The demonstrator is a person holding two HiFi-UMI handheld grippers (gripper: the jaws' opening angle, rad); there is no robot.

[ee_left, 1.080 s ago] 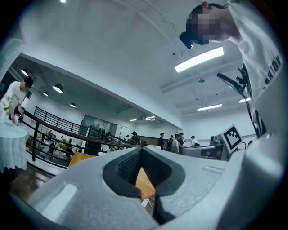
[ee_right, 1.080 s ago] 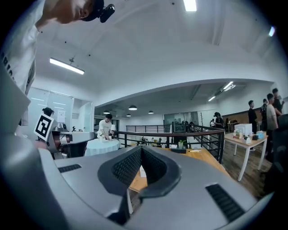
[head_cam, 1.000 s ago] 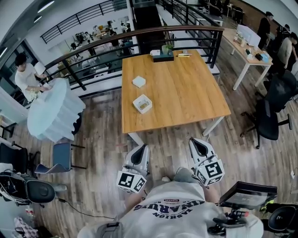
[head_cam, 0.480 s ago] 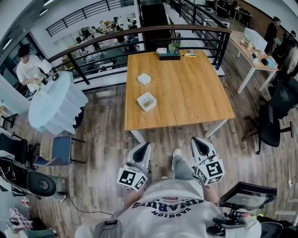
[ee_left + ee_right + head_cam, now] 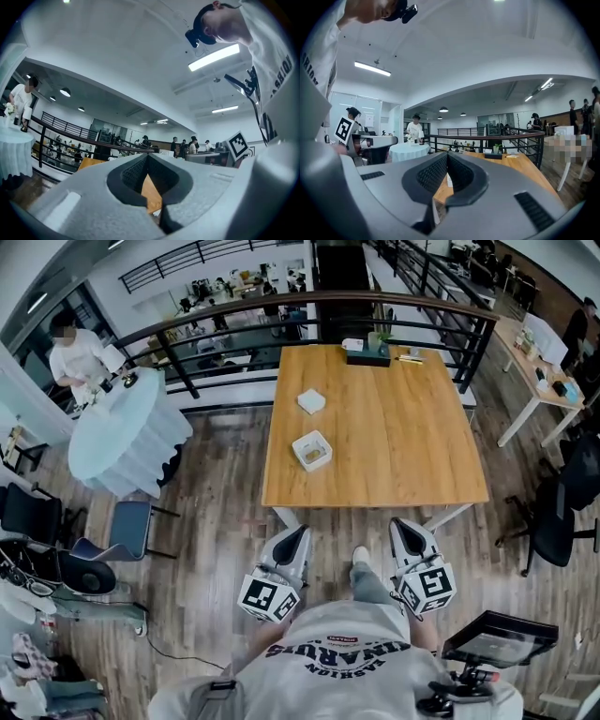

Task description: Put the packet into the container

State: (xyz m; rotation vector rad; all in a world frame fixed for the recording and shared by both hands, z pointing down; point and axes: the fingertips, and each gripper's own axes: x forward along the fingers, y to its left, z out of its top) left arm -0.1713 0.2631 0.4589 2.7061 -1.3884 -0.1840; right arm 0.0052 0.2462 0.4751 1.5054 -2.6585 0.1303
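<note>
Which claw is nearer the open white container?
Left. The left claw hangs short of the table, nearly in line with the container; the right claw is off to its right.

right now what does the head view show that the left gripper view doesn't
Head view only: the open white container and a white square item lying on the tabletop. Left gripper view only: the ceiling lights and the head camera seen from below. Both: the wooden table, the black railing and the round white table.
</note>
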